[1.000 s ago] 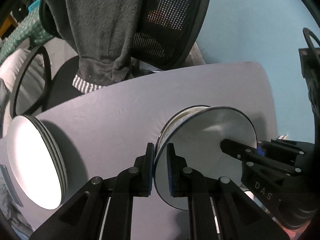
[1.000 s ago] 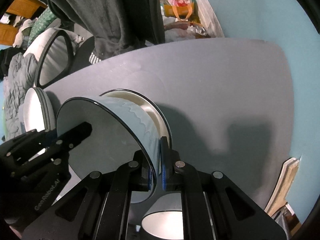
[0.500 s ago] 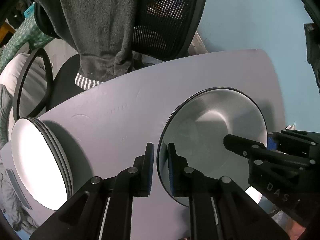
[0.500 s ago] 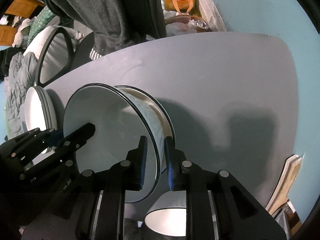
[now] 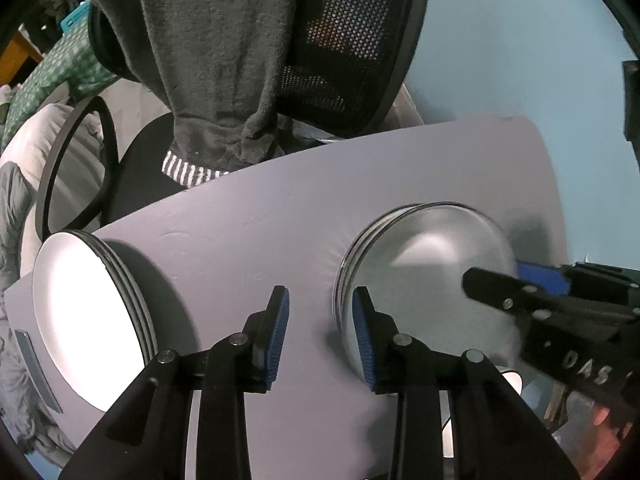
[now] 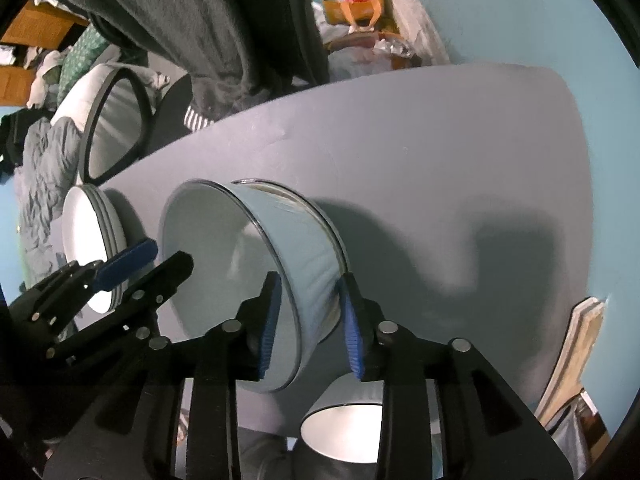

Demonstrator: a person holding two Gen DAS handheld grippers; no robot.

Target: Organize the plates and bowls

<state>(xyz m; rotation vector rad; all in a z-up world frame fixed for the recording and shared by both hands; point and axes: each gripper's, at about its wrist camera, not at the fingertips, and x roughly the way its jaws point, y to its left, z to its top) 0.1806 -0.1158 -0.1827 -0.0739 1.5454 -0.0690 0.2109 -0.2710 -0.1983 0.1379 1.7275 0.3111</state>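
We see the nested bowls [image 5: 424, 280] resting on the grey table [image 5: 248, 232], with the stack of white plates [image 5: 86, 320] well apart at nine o'clock from them. The left gripper [image 5: 320, 332] has just been opening; its fingers stand spread, one pad inside the bowl rim, no longer pinching it. The right gripper [image 6: 308, 320], at three o'clock of the bowls, has also just been opening; its fingers straddle the bowl wall [image 6: 304, 264] loosely. Another bowl [image 6: 344, 428] sits at six o'clock.

A stack of dark-rimmed white bowls [image 6: 276, 264] sits on the table; white dark-rimmed plates [image 5: 88, 328] are stacked at nine o'clock.
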